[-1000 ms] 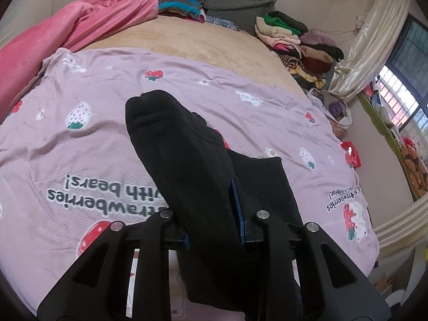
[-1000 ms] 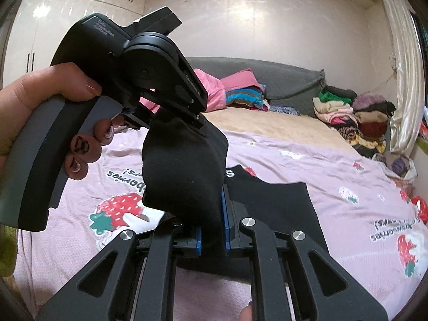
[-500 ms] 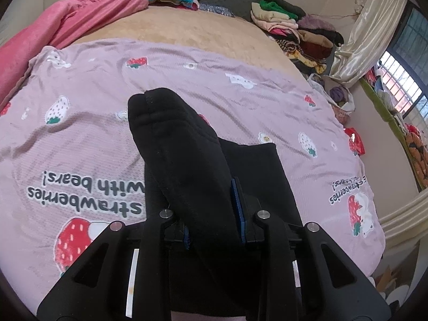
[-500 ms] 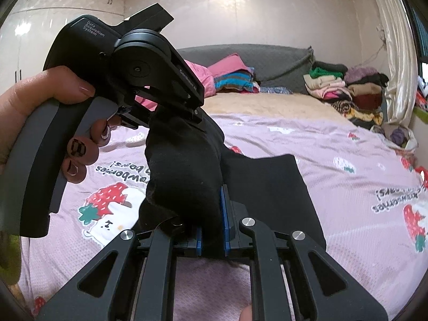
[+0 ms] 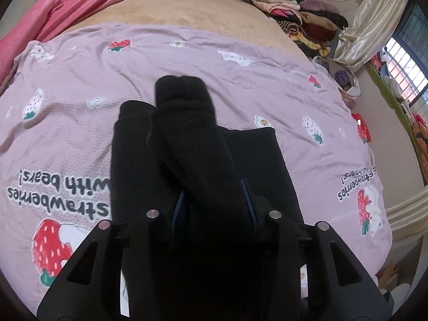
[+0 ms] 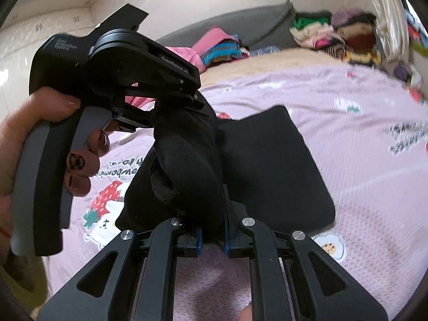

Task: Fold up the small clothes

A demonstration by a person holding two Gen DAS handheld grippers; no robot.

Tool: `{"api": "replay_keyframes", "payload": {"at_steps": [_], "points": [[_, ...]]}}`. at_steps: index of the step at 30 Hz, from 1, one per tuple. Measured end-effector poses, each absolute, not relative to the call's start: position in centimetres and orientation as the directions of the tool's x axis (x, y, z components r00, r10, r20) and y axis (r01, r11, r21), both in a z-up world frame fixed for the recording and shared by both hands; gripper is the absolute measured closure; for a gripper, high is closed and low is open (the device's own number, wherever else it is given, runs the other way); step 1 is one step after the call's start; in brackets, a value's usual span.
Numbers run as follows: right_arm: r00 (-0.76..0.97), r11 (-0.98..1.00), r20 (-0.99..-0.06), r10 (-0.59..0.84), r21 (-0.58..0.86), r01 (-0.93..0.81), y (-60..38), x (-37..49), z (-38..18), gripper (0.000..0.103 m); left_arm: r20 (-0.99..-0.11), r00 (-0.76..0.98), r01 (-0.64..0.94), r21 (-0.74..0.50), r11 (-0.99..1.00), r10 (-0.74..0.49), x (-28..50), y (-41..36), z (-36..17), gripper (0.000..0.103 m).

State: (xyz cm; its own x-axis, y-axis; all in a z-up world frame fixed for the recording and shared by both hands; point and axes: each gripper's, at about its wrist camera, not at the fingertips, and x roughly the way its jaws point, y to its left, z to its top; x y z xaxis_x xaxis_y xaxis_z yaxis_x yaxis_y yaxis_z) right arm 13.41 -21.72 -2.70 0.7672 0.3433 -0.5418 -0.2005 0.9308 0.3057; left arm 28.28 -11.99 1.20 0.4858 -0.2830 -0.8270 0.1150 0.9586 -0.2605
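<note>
Now the black garment (image 5: 187, 139) hangs bunched between the two grippers above a pink sheet (image 5: 80, 61) printed with strawberries and upside-down lettering. Seen from the left wrist, the left gripper (image 5: 215, 204) has the cloth lying between its blue pads; its jaws have just been opening, and the gap at the left pad suggests the cloth is no longer squeezed, though the dark fabric hides the contact. A thick fold rises from the jaws and ends in a rounded tip over the sheet, with a second dark roll just beside it on the left. Under it, a flat part of the garment lies spread on the sheet toward the right.

From the right wrist, the right gripper (image 6: 211, 236) is clenched on a twisted wad of the same garment (image 6: 187, 160), its blue pads pressed against the cloth on both sides. The left gripper (image 6: 176, 112) appears here too, higher and to the left, its fingers buried in the top of the wad, and a hand (image 6: 32, 139) with dark painted nails is wrapped round its grey grip. The flat part of the garment reaches out to the right across the sheet.

Farther back lie a tan blanket (image 5: 187, 13), a pink blanket (image 5: 67, 8) and, by the curtain (image 5: 374, 21), piles of folded clothes (image 5: 294, 8).
</note>
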Motion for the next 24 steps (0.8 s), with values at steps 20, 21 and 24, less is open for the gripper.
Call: {"api": "replay_keyframes", "payload": {"at_steps": [20, 21, 24], "points": [[0.684, 0.821, -0.556, 0.473, 0.559, -0.114, -25.7, 14.7, -5.7, 0.082, -0.855, 0.439, 0.157, -0.23, 0.96, -0.277, 29.8, -15.7, -1.4, 0.041], [0.681, 0.818, -0.556, 0.476, 0.564, -0.112, -25.7, 14.7, -5.8, 0.081, -0.856, 0.434, 0.156, -0.237, 0.959, -0.282, 29.9, -15.7, -1.4, 0.039], [0.667, 0.808, -0.56, 0.491, 0.579, -0.109, -26.0, 15.0, -5.7, 0.078, -0.844, 0.423, 0.17, -0.284, 0.944, -0.33, 30.0, -15.6, -1.1, 0.027]]}}
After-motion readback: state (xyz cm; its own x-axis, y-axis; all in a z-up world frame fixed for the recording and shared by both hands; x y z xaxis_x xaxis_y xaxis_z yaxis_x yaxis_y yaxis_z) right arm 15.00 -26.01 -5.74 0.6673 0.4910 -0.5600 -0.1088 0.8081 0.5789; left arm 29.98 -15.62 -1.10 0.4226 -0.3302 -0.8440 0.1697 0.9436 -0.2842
